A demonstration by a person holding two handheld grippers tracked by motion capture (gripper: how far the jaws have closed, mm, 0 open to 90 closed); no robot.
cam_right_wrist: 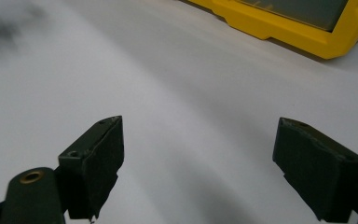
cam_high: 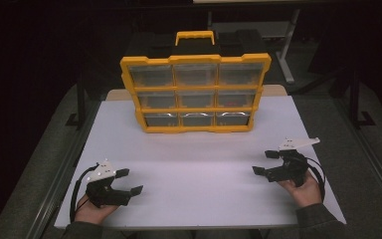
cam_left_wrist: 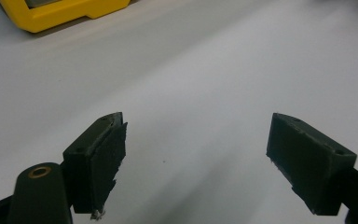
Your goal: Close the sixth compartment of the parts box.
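Your hands sit at the near edge of the white counter (cam_high: 199, 169), one at each corner, each holding its gripper low over the surface. Your left gripper (cam_high: 129, 181) has its jaws spread wide — nothing lies between them, as its own view confirms (cam_left_wrist: 196, 154). Your right gripper (cam_high: 264, 162) is likewise spread with bare counter in the gap (cam_right_wrist: 198, 158). Both point inward and forward, well apart from each other. Ahead of you, at the far middle of the counter, stands the yellow organizer case (cam_high: 195, 92) (upright, its carry handle (cam_high: 194, 37) on top), showing three rows of three clear drawers — well apart from both grippers. Its yellow base edge shows in each gripper view.
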